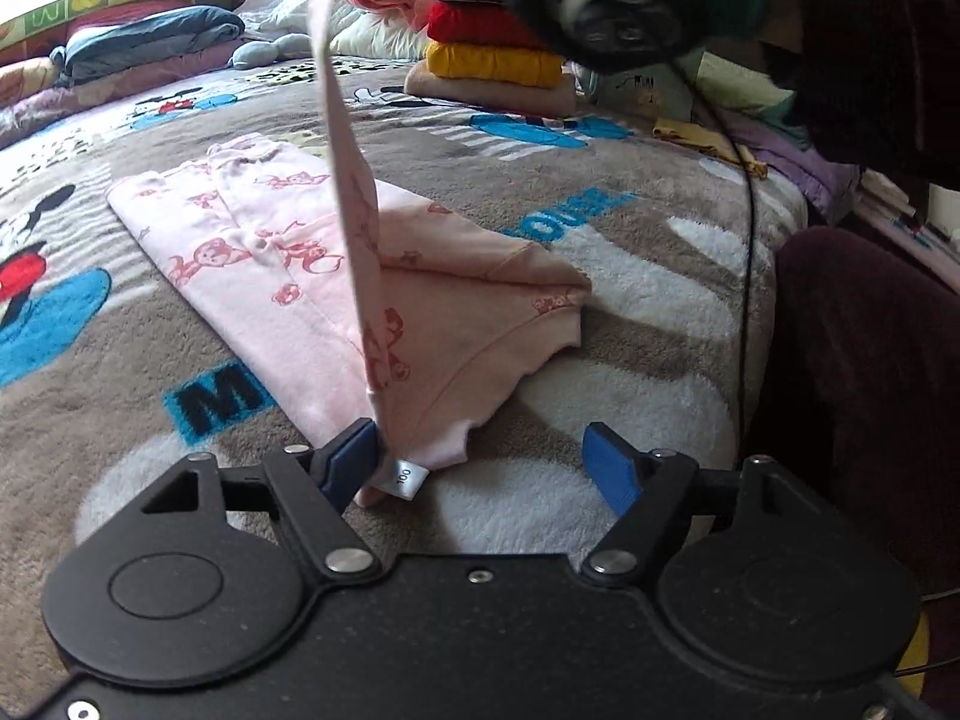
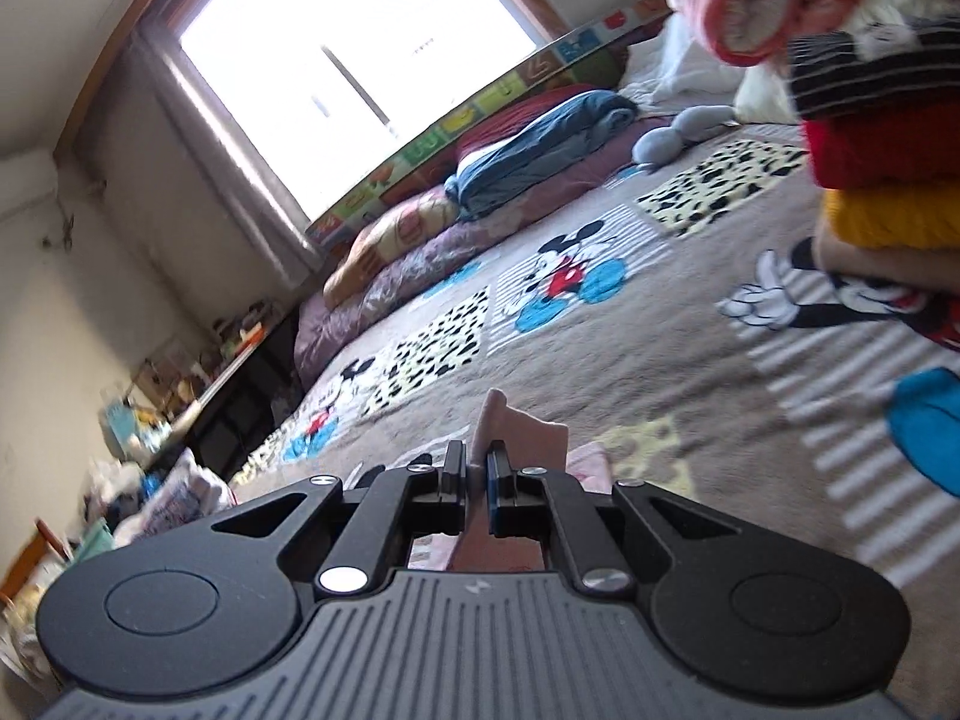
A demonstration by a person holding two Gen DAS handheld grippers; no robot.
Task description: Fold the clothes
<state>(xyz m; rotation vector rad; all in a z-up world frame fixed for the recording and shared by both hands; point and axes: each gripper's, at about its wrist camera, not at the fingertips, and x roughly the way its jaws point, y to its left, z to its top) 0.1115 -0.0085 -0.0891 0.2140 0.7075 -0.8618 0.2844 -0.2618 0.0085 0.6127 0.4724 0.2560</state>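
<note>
1. Left gripper (image 1: pixel 489 459): released, its two blue pads spread wide. The pad at 9 o'clock touches the corner of the pink garment (image 1: pixel 282 276); the pad at 3 o'clock stands clear over the blanket.
2. White size tag (image 1: pixel 407 476): on the garment corner, just beside the 9 o'clock pad.
3. Right gripper (image 2: pixel 476 468): clenched on a strip of the pink fabric, which pokes out past the fingertips toward 12 o'clock.
4. Pink garment: printed with red figures, lying partly folded on the cartoon-print blanket (image 1: pixel 630 372); one strip rises taut toward 12 o'clock in the left wrist view, up to the right gripper.
5. Stack of folded clothes (image 1: pixel 498 42): red over yellow over beige, at 1 o'clock beyond the garment.
6. Folded blue bedding (image 2: pixel 540 132): near the window (image 2: pixel 360 48), at 12 o'clock in the right wrist view.
</note>
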